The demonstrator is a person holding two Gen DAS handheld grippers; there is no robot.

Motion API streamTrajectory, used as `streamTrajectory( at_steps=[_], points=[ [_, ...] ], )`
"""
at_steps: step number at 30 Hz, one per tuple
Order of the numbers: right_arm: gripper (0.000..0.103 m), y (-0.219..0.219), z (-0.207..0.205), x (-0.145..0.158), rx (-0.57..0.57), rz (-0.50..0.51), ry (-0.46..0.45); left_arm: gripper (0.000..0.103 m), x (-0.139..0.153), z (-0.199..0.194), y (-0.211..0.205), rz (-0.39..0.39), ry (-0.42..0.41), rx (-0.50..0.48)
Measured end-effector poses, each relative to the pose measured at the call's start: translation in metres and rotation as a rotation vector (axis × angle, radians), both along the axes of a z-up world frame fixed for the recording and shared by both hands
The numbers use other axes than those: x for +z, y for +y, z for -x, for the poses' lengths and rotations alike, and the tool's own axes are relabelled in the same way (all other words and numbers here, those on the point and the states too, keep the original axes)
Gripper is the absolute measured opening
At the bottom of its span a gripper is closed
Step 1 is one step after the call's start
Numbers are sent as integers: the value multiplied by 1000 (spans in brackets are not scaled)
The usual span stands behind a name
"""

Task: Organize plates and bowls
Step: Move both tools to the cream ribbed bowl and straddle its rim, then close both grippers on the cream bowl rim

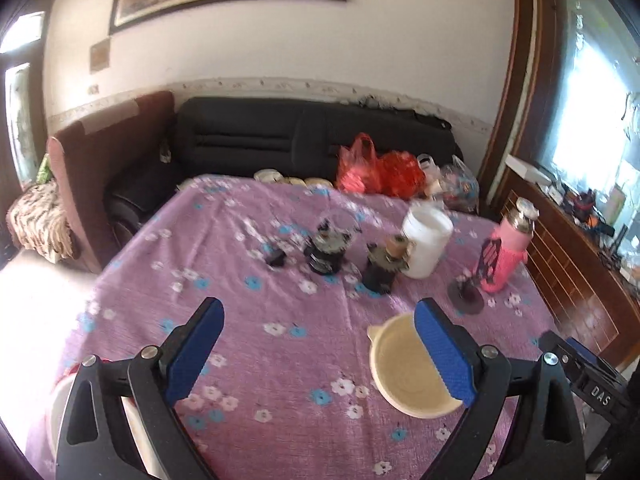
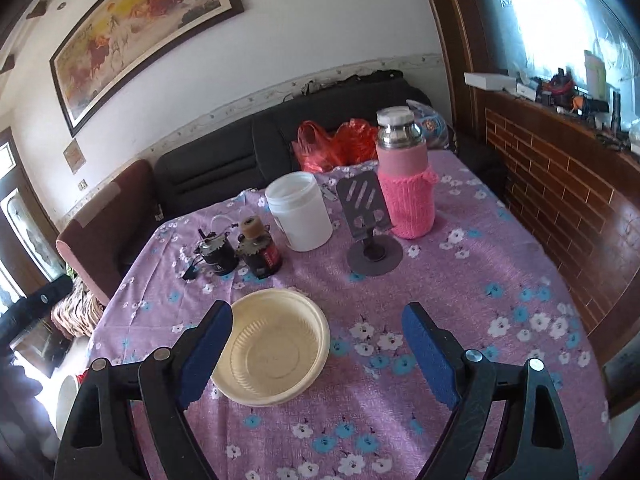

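Hovering over the counter point(image 1: 280, 380) w/ nothing gripped, the left gripper point(image 1: 320, 354) has its jaws spread wide. In the left wrist view the cream bowl point(image 1: 404, 376) sits on the purple flowered cloth at lower right, partly hidden behind the right-hand blue pad, so it lies off to one side of the jaws, not between them. Judging by that, the step in hand is the approach to the bowl; no grasp made yet. Beyond it, towards the far edge: two dark small jars point(image 1: 352, 260), a white tub point(image 1: 426, 240), a pink-sleeved flask point(image 1: 506, 252) and a phone stand point(image 1: 466, 296) just beside the flask. Near left part of the cloth is bare, so there's room to swing on that side. A pale rim of something shows at bottom left, too cut off to name.

Right wrist view: right gripper point(image 2: 318, 354) also has jaws released, holding nothing. Bowl point(image 2: 272, 350) sits upright, its left rim just behind the left pad, most of it left of the gap. Next move prob. calls for shifting left and down so one pad goes inside the rim and one outside, then closing. The dark jars point(image 2: 240, 254) and tub point(image 2: 300, 212) stand beyond the bowl, apart from it; the stand's round base point(image 2: 374, 256) is near but not touching. Counter point(image 2: 460, 280) edge falls away at right towards a brick-pattern wall; open cloth in front and right of the bowl gives clearance. No other plates seen for sure.
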State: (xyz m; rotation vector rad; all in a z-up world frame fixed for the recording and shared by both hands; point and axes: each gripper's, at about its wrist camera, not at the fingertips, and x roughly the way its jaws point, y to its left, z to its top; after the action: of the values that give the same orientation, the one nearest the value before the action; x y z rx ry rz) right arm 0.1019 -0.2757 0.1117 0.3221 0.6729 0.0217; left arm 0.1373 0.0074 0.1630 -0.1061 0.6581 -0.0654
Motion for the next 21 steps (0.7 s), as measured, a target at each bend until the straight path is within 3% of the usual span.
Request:
streamTrajectory(
  at_steps=[13, 21],
  points=[
    [90, 5, -52, -70, 57, -96, 132, 96, -79, -58, -56, 12, 179, -100],
    [71, 15, -74, -96, 71, -139, 171, 96, -107, -82, -63, 24, 267, -124]
  ],
)
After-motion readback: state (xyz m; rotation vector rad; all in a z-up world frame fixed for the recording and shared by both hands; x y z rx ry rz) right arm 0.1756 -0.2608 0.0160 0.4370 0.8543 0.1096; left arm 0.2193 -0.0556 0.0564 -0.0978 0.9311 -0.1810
